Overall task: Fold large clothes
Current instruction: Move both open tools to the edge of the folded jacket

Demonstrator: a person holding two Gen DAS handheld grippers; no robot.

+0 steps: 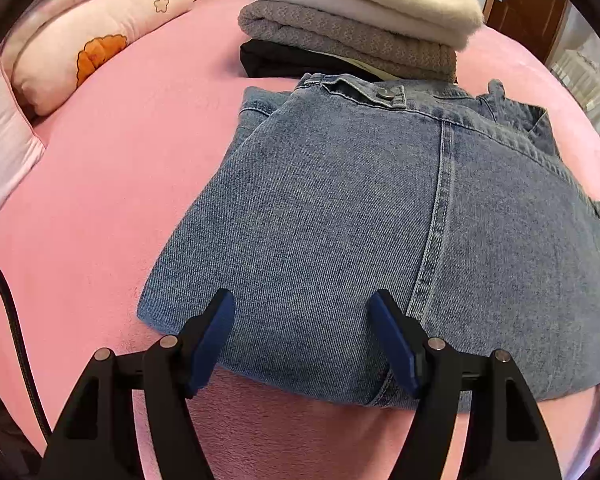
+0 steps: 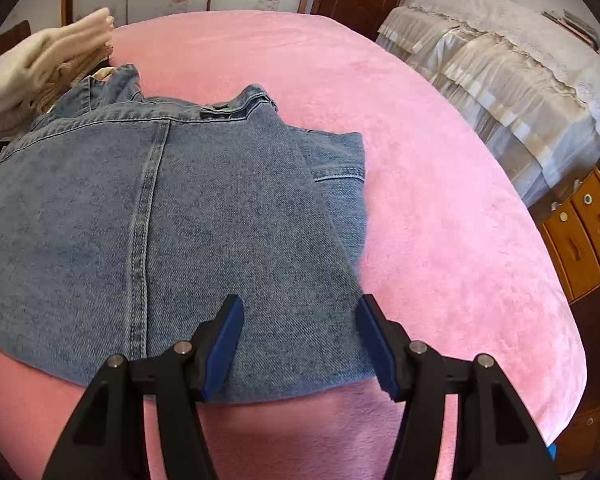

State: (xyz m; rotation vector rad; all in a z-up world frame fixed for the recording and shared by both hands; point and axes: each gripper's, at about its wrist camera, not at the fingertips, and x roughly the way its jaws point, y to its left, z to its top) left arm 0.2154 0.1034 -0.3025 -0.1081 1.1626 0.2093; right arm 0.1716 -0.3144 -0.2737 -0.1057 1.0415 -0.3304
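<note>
Since both tools are open w/ nothing gripped, left tool (image 1: 302, 338) and right tool (image 2: 300, 340) hovering at the near hem of the denim jacket (image 1: 360, 208), frame center on the pink bed (image 2: 440, 200), pinch both layers evenly, then fold fwd toward the collar.

Both the left tongs (image 1: 302, 312) and right tongs (image 2: 300, 316) have matte black triangular arms, silver pivot pins and blue pads (image 1: 214, 344). A black, seemingly braided cable (image 1: 8, 320) trails beside the left.
</note>
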